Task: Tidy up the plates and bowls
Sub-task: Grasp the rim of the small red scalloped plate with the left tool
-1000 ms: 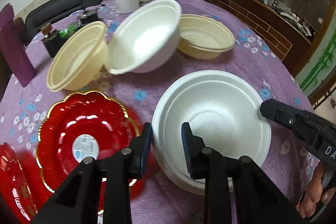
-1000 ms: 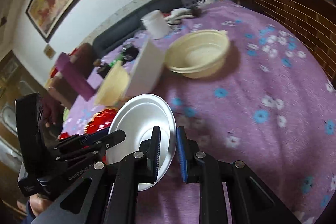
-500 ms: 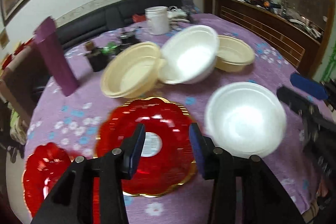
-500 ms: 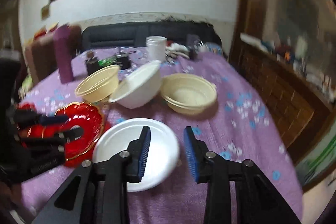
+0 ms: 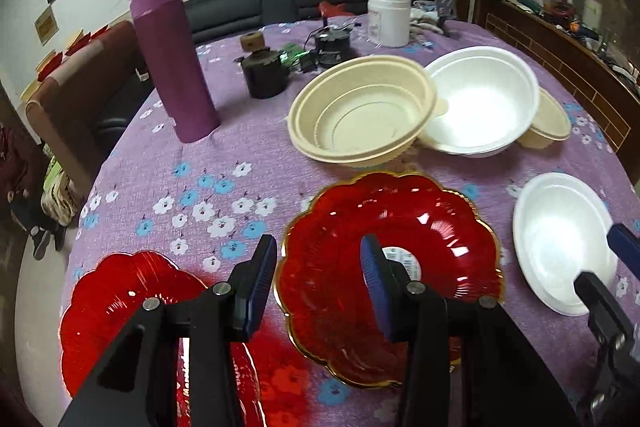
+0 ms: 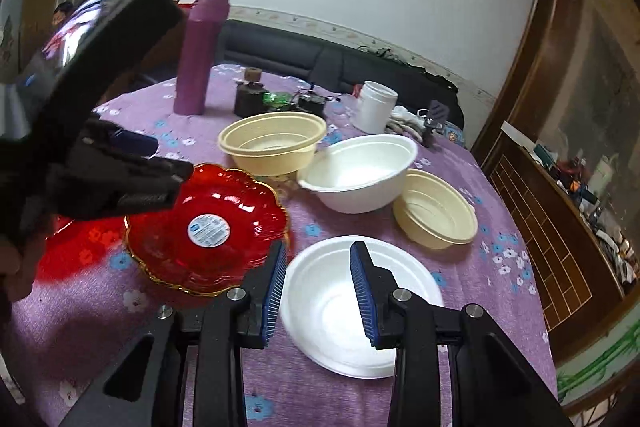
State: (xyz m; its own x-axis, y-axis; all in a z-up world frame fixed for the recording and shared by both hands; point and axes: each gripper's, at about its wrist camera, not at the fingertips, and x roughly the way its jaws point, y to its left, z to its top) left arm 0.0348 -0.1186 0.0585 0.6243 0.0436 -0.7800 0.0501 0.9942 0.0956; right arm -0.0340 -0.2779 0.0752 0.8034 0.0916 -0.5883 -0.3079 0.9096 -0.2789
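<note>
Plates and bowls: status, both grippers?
Left gripper open, empty, over the gold-rimmed red plate. Right gripper open, empty, over the white plate. Bowls unstacked: cream bowl leans on the white bowl. Nothing blocking.

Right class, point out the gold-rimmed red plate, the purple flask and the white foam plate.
gold-rimmed red plate (image 5: 436,223): left wrist view, inner ribbed surface.
purple flask (image 5: 172,63): left wrist view, mid-body.
white foam plate (image 6: 320,311): right wrist view, flat centre.
</note>
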